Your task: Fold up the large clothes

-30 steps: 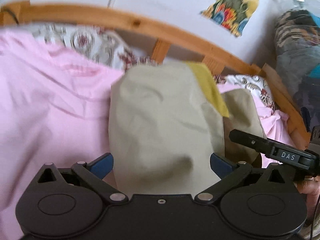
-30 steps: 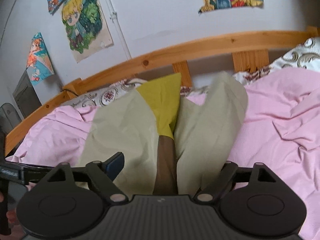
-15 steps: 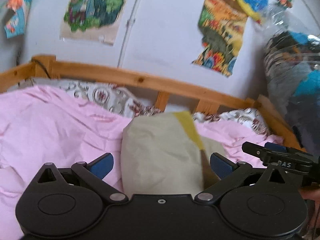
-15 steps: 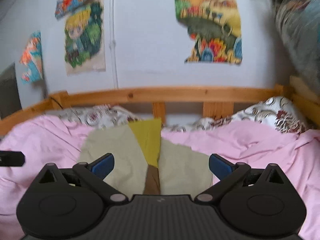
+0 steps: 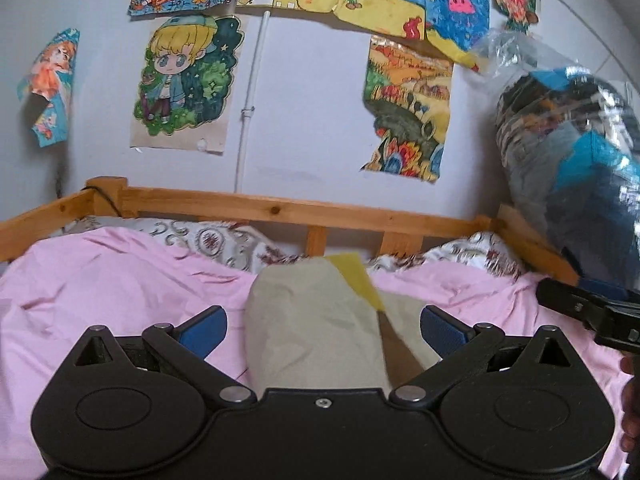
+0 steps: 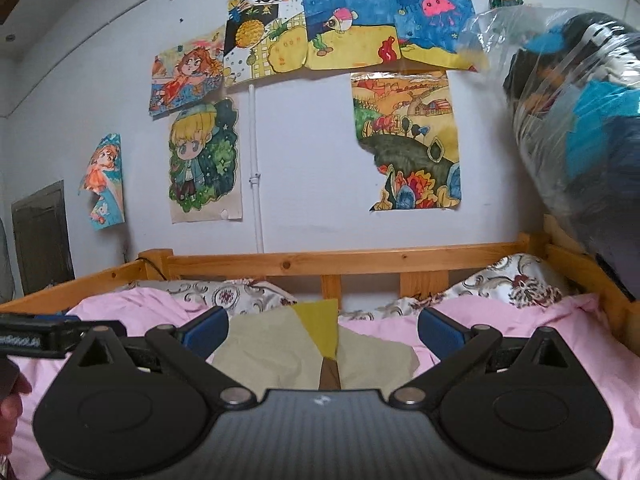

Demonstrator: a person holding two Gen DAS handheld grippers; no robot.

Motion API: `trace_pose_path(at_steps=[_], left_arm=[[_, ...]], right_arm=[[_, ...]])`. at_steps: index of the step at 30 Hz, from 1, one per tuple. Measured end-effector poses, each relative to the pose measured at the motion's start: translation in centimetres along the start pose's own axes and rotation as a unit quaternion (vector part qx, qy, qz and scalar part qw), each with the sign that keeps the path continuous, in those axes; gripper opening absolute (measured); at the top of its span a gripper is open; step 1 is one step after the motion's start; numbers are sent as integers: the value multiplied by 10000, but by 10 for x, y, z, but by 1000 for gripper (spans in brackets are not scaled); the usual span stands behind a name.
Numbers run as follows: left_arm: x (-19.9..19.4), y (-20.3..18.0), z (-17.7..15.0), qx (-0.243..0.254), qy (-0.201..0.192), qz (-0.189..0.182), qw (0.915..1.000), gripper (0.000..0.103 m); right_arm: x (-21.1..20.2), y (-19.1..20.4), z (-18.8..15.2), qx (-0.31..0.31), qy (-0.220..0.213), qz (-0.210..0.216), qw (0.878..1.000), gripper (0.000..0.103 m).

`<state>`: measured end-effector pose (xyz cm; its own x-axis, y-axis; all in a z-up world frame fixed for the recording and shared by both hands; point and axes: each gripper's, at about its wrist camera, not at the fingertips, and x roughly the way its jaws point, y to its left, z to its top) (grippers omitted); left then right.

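Pulled back and tilted up since a second ago: wall posters (image 5: 188, 80) now fill both views, where cloth filled them before. Left gripper (image 5: 322, 330) and right gripper (image 6: 323, 330) both spread wide, holding nothing. Garment (image 5: 312, 328) lying on pink sheet (image 5: 100, 280) at 12 o'clock, beige with yellow panel, apparently folded narrow. Probably between folds; next grasp not yet begun.

A beige garment (image 5: 312, 328) lies folded flat on the pink bedsheet (image 5: 100, 280), near the wooden headboard (image 5: 280, 210). A yellow-green panel (image 6: 320, 326) shows at its far end, and a narrow brown strip (image 6: 329, 376) runs between its two beige halves.
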<state>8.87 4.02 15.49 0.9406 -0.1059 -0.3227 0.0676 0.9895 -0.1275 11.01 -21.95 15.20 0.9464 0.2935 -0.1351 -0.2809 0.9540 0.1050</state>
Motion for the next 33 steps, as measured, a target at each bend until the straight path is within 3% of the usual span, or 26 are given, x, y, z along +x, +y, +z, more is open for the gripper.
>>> trace_pose_path(at_steps=[6,12,15,25,33], left_arm=[[-24,3,-40,73,156,347,9992,102],[-31,13,-89,-156,486,647,9966,102],[-36,16,-105,-244,427,819,9954,102],[-35,9,-128,143,616,1020,9928,102],[-32,6,-138,115,729,1015,9921,102]], right_arm=[[-31,15,-34,-232,-30,63,9997,103],[-49,18,-67,-220,-33,25,9998,103],[-51,16,-82,-250,15,-7,9997,103],[-46,14,-116,-33,577,2,9983,103],[-45,14,-127,61,662,-61,9978,103]])
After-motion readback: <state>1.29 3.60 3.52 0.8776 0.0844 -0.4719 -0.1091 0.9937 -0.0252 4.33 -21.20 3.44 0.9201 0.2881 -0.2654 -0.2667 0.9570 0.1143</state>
